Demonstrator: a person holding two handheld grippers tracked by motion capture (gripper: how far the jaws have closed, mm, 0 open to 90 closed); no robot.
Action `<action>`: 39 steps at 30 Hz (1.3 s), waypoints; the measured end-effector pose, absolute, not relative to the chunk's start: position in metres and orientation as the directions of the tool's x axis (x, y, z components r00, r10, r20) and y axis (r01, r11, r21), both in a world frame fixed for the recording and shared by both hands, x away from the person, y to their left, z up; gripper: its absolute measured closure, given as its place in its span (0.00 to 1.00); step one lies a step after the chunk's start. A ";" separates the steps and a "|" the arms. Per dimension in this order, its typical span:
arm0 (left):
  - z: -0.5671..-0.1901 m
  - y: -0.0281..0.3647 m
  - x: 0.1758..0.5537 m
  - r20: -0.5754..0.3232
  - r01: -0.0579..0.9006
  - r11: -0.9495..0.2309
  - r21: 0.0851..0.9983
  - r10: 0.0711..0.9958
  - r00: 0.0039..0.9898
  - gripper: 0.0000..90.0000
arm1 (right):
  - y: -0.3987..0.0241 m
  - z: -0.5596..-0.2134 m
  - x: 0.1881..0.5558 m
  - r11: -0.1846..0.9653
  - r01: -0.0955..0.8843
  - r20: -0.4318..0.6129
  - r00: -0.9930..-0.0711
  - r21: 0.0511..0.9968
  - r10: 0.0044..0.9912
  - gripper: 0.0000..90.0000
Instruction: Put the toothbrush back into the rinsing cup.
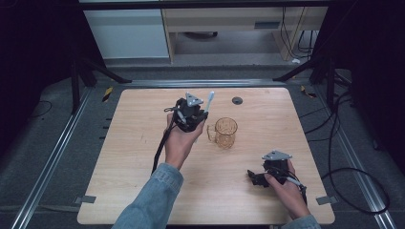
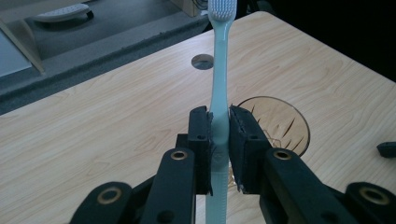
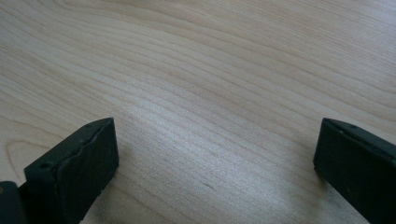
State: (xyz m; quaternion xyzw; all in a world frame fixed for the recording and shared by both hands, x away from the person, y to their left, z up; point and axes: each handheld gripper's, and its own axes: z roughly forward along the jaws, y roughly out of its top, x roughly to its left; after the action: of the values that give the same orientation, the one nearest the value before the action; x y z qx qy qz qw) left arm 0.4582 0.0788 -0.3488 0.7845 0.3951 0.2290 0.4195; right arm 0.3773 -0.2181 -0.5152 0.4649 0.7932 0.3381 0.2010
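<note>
Toothbrush (image 2: pixel 219 70) is sitting clamped in my left gripper (image 2: pixel 219 140), bristles up, just beside the amber mug (image 1: pixel 225 132) on the table (image 1: pixel 143 157). I'm resting my right gripper (image 3: pixel 215 154) low, jaws standing wide apart over bare wood.

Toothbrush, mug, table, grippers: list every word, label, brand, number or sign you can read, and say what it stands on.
None can be read.
Toothbrush: plain handle, no print.
Mug: cut pattern, no lettering.
Table: bare wood grain.
Left gripper and right gripper: no markings visible.
</note>
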 end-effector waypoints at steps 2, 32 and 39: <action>-0.349 0.076 0.460 0.025 0.420 -0.329 0.846 0.811 0.585 0.87 | -0.218 -0.515 0.377 0.340 0.601 -0.005 -0.487 0.723 0.873 0.00; -0.362 0.048 0.460 0.082 0.285 -0.275 0.918 0.836 0.543 0.88 | -0.216 -0.515 0.376 0.335 0.603 -0.001 -0.485 0.724 0.874 0.00; -0.355 0.049 0.459 0.066 0.206 -0.201 0.958 0.849 0.524 0.88 | -0.217 -0.515 0.376 0.338 0.602 -0.001 -0.488 0.724 0.873 0.00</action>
State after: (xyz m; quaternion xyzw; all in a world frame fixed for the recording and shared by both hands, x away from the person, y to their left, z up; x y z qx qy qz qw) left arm 0.4590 0.0495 -0.3552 0.7079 0.3727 0.3151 0.5105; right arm 0.3765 -0.2166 -0.5152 0.4647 0.7931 0.3393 0.1996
